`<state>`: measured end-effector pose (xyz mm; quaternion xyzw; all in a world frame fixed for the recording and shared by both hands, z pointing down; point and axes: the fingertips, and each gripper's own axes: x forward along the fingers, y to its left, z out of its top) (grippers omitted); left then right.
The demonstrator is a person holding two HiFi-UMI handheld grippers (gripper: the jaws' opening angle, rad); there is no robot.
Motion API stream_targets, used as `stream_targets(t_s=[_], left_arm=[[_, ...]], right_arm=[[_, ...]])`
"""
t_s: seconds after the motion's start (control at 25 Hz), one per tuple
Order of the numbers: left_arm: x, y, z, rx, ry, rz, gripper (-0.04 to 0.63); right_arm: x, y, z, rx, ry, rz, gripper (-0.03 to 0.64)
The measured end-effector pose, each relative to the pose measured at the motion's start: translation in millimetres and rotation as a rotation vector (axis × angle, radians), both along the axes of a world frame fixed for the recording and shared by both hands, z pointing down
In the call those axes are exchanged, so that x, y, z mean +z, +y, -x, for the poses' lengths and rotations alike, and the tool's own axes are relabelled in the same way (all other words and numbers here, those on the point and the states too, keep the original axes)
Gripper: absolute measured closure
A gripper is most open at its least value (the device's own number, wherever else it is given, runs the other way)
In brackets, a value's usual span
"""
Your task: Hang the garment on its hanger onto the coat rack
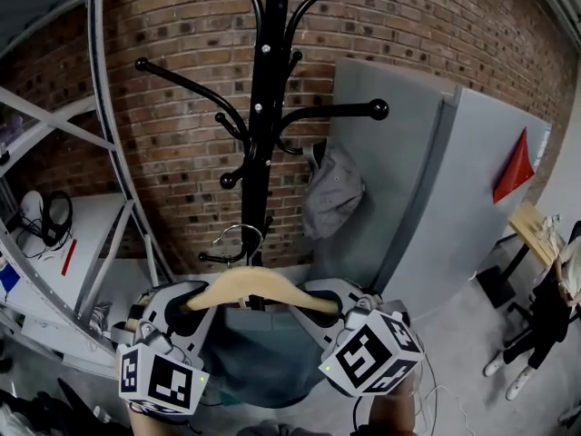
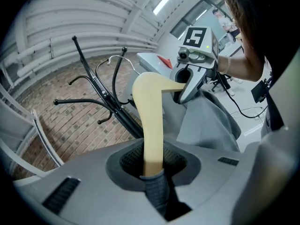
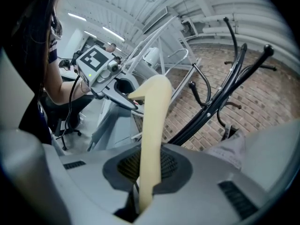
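Observation:
A pale wooden hanger (image 1: 254, 289) with a metal hook (image 1: 238, 238) carries a dark grey-blue garment (image 1: 259, 357) just in front of the black coat rack (image 1: 263, 107). My left gripper (image 1: 188, 303) is shut on the hanger's left end and my right gripper (image 1: 334, 309) on its right end. In the left gripper view the hanger arm (image 2: 152, 125) runs out from between the jaws of the left gripper (image 2: 152, 167), with garment cloth (image 2: 157, 191) at its end. In the right gripper view the right gripper (image 3: 147, 168) clamps the other hanger arm (image 3: 152, 125). The hook sits below the rack's lowest pegs.
A light grey cloth (image 1: 331, 193) hangs on a lower rack peg at the right. Metal shelving (image 1: 109, 153) stands at the left and a grey cabinet (image 1: 436, 180) at the right, against a brick wall (image 1: 182, 25). A person (image 1: 554, 307) stands at the far right.

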<state>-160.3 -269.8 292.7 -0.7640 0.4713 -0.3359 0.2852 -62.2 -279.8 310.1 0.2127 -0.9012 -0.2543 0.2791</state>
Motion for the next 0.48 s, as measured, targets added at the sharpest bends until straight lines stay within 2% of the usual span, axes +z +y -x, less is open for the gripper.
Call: stream_targets(t_s=[0.48], left_arm=[[-38.1,-41.4,13.8,0.017,-0.01,-0.052,0.522]], right_arm=[[-35.8,-40.6,14.6,0.008,-0.02,-0.034,0.574]])
